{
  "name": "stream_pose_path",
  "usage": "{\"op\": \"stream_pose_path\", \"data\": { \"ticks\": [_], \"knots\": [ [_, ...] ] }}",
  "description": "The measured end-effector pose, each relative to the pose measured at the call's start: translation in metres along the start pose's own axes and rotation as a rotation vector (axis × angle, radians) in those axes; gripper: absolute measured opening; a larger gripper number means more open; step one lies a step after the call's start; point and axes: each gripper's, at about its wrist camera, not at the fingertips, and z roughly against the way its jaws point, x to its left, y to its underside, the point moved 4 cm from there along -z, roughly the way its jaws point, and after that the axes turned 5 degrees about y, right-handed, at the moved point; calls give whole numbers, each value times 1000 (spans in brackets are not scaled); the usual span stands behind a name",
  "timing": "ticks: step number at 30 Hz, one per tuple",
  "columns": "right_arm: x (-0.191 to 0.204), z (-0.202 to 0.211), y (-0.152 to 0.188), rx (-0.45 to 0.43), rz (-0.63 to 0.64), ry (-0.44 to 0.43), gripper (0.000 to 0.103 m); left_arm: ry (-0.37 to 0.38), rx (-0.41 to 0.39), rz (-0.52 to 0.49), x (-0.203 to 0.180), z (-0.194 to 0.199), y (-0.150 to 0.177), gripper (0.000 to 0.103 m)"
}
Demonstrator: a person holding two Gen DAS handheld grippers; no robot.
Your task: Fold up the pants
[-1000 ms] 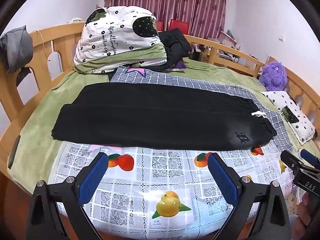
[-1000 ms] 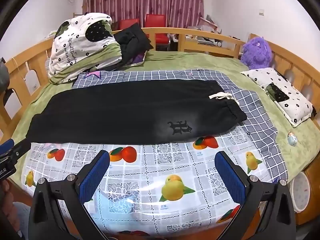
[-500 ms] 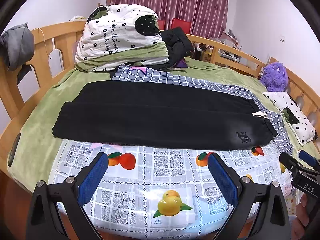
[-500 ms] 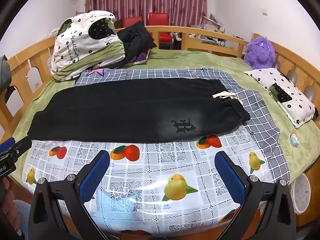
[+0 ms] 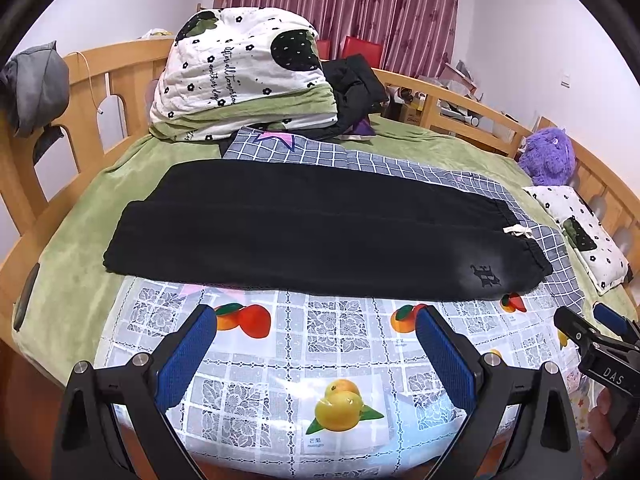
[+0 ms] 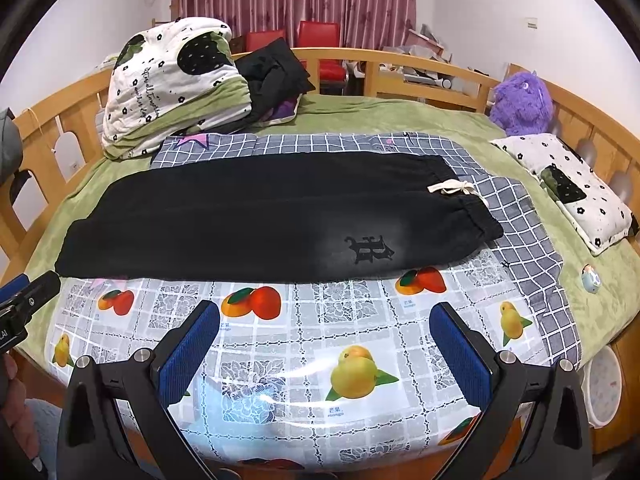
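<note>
Black pants (image 5: 312, 232) lie flat across the bed, folded lengthwise, with the waistband and white drawstring (image 5: 518, 231) to the right and the leg hems to the left. They also show in the right wrist view (image 6: 264, 216), with an embroidered logo (image 6: 369, 249) near the front edge. My left gripper (image 5: 316, 344) is open and empty above the fruit-print cloth (image 5: 320, 344), short of the pants. My right gripper (image 6: 325, 338) is open and empty, also short of the pants' front edge.
A grey checked sheet (image 6: 516, 220) lies under the pants. A folded quilt (image 5: 240, 76) and dark clothes (image 5: 356, 84) are stacked at the back left. A purple plush toy (image 6: 522, 104) and a small pillow (image 6: 568, 188) lie at the right. A wooden rail (image 5: 84, 92) surrounds the bed.
Both grippers have shifted slightly closer to the bed, still open. The pants have not moved.
</note>
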Motion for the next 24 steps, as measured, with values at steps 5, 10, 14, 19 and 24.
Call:
{"op": "stream_pose_path", "data": {
  "ticks": [5,10,14,19,24],
  "knots": [
    [0,0,0,-3,-1,2,103,0,1,1,0,0,0,100],
    [0,0,0,-1,-1,1,103,1,0,1,1,0,0,100],
    [0,0,0,0,-3,3,103,0,0,2,0,0,0,100],
    [-1,1,0,-2,-7,20,103,1,0,3,1,0,0,100],
    [-4,3,-1,-9,-21,25,103,1,-1,5,2,1,0,100]
  ]
}}
